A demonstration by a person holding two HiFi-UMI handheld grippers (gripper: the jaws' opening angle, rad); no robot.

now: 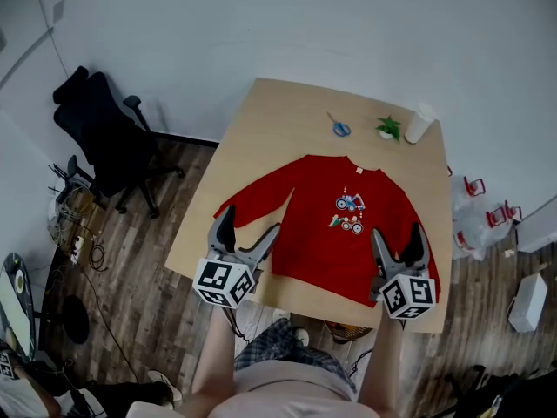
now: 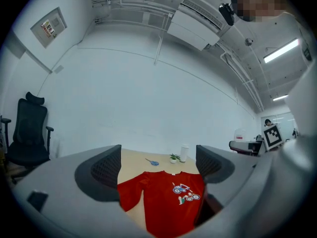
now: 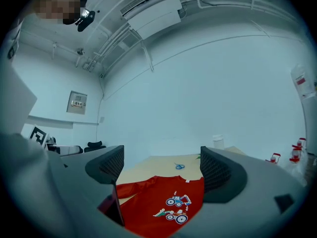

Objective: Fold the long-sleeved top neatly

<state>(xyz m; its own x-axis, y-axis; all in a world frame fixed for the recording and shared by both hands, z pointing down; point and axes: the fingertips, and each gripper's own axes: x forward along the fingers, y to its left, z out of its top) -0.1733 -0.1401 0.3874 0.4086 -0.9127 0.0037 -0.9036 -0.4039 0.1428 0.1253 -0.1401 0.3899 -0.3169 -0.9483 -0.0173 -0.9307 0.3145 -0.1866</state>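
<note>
Red top lies flat on the table; our left gripper and right gripper both gape empty, and only overhead shows us both sleeves.

Red long-sleeved top lies flat on wood table, front up, not folded. Neck points to far side, bottom hem at near edge. Both sleeves spread out, slanting L & R. Small tractor pics on chest.

Red long-sleeved top, soft matt cloth; pale wooden worktop, smooth and matt; left gripper and right gripper, grey matt plastic jaws with cross-hatched inner faces.
</note>
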